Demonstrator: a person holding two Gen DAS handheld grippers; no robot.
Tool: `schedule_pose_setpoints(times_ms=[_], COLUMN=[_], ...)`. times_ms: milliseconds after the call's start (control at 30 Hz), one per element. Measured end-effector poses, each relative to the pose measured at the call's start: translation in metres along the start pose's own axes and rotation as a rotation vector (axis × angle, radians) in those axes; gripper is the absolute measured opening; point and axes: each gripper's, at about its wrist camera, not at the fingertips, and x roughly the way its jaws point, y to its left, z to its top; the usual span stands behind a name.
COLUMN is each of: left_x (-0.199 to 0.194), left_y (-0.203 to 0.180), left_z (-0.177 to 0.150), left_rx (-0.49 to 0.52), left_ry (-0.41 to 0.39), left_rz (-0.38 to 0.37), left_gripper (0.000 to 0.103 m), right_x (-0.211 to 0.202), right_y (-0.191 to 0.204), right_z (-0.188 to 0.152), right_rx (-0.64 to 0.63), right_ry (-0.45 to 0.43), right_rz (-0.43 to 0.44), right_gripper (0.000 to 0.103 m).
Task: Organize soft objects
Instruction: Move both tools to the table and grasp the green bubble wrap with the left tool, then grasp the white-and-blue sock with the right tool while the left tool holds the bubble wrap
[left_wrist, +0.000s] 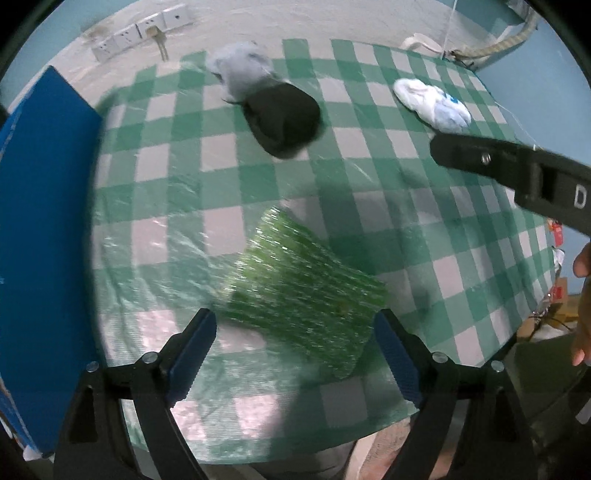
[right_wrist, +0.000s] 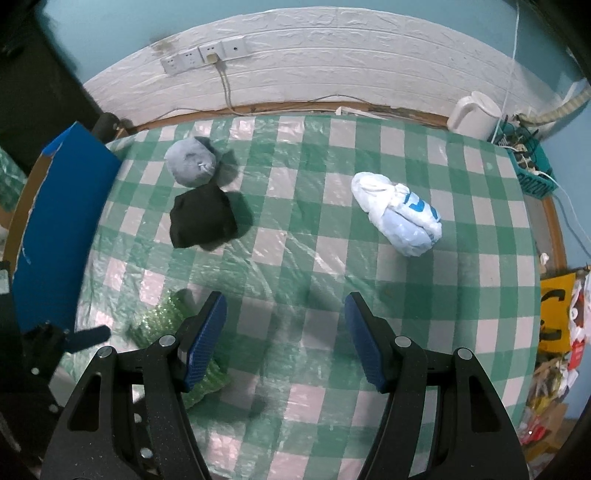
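Observation:
A green sparkly cloth (left_wrist: 303, 291) lies flat on the checked tablecloth (left_wrist: 369, 206), just ahead of my open left gripper (left_wrist: 295, 332); its near edge lies between the fingers. It also shows in the right wrist view (right_wrist: 162, 321), partly behind my left finger. A black bundle (left_wrist: 284, 118) and a grey-blue bundle (left_wrist: 240, 70) touch at the far side; they show as the black bundle (right_wrist: 203, 218) and grey-blue bundle (right_wrist: 190, 160). A white and blue bundle (right_wrist: 399, 214) lies ahead of my open, empty right gripper (right_wrist: 286, 314). The right gripper's arm (left_wrist: 517, 173) crosses the left view.
A blue box (left_wrist: 44, 229) stands along the table's left edge, also visible in the right wrist view (right_wrist: 62, 221). A white kettle (right_wrist: 474, 114) and a teal basket of cables (right_wrist: 524, 162) sit at the back right. Wall sockets (right_wrist: 205, 57) are behind.

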Motion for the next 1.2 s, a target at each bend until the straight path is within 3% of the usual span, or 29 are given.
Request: schedule_pose_setpoints(times_ms=[333, 500, 700, 933, 1033, 1200], left_x=[0.032, 0.037, 0.038, 0.038, 0.041, 0.042], left_y=[-0.009, -0.016, -0.021, -0.012, -0.004, 0.009], left_z=[-0.001, -0.003, 0.005, 0.03, 0.041, 0.06], left_rx=[0.013, 0.041, 0.07, 0.035, 0.007, -0.017], left_ry=[0.059, 0.027, -0.024, -0.045, -0.045, -0.057], left_rz=[0.037, 0.047, 0.064, 0.06, 0.02, 0.014], left_gripper=[0.089, 0.086, 0.059, 0.014, 0.01, 0.009], right_x=[0.011, 0.017, 0.022, 0.033, 0.038, 0.05], right_y=[-0.014, -0.026, -0.039, -0.052, -0.06, -0.068], right_z=[-0.001, 0.002, 0.012, 0.034, 0.043, 0.055], right_rx=[0.014, 0.025, 0.025, -0.018, -0.024, -0.06], right_ry=[0.025, 0.039, 0.041, 0.031, 0.031, 0.031], right_rz=[-0.011, -0.039, -0.069, -0.12, -0.136, -0.16], right_gripper=[0.066, 0.066, 0.066, 0.066, 0.066, 0.066])
